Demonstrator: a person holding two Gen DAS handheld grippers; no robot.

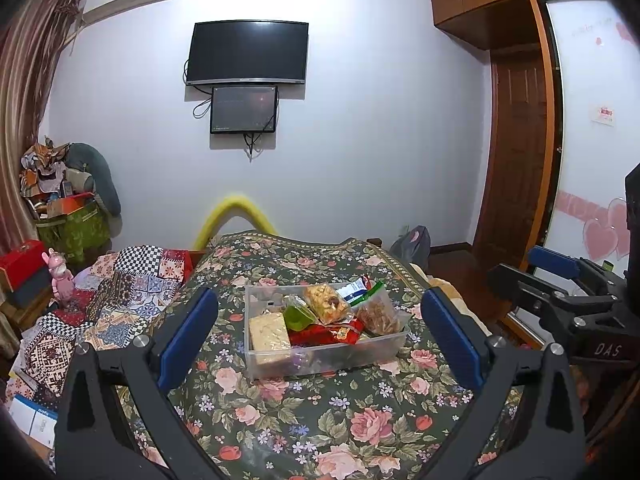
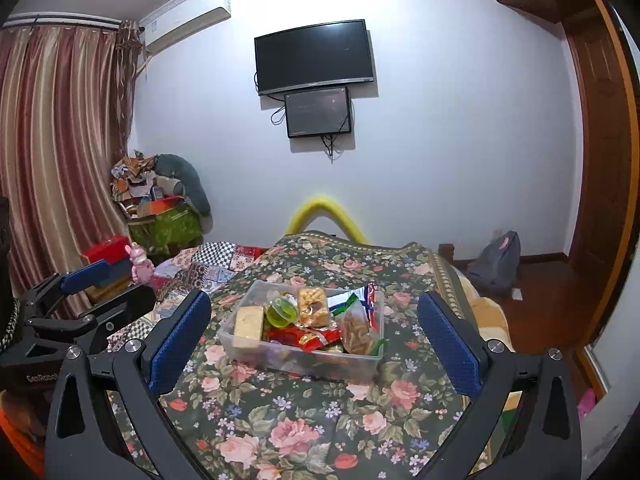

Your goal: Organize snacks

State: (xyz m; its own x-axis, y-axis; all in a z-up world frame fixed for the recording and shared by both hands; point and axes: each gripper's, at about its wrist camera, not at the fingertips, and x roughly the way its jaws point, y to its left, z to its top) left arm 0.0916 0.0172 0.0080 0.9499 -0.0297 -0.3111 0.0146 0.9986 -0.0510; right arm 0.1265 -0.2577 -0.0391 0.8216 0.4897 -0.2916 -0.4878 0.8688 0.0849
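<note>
Floral bedding covered the bed in a bedroom with a dark television on the far wall at twelve o'clock. On that soft cover, toward twelve o'clock from both cameras, sat a clear plastic bin that already held the snacks.

Risk first: judging by the yielding quilt under it, the bin could tip or slide if either tool pressed down on one rim, and the heaped packets could spill over the low wall. The crinkly bags would probably slip from a shallow pinch.

Inside, a pale cracker block stood at the nine o'clock end. A green jelly cup lay beside it, with a red packet at six o'clock of the pile. A golden pastry pack rested on top, a bag of brown strips leaned at three o'clock, and a blue-and-white packet poked out behind.

The left gripper hovered short of the bin, jaws spread wide and empty. The right gripper did likewise, jaws wide apart, holding nothing.
</note>
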